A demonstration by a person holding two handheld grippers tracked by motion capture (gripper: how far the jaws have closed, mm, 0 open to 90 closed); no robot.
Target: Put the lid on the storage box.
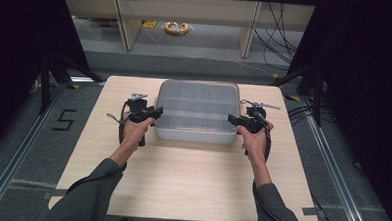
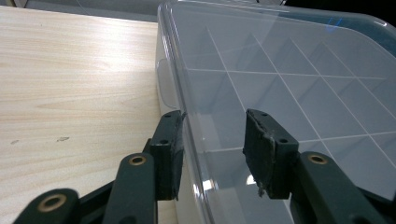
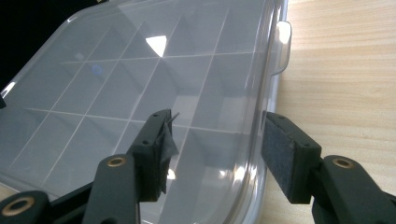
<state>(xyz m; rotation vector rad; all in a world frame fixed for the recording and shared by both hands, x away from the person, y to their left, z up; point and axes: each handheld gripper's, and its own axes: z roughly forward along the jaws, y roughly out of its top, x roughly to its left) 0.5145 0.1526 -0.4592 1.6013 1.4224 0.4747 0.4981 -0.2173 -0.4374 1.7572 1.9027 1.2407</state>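
Both claws stand spread astride the clear box's (image 1: 196,110) rim, left claw (image 2: 212,154) and right claw (image 3: 215,156) at opposite ends.

Compartment box (image 1: 196,110) on the far middle of the table (image 1: 181,180), left gripper (image 1: 154,111) at its left edge, right gripper (image 1: 232,119) at its right.

A pale wooden counter (image 1: 181,175) stands on a grey floor (image 1: 27,148) marked with a black numeral 5 (image 1: 65,120). Beyond it stands light wooden furniture (image 1: 128,17) — a yellow roll (image 1: 177,28) lies on the floor beneath it, and black cables (image 1: 280,29) hang at the right.
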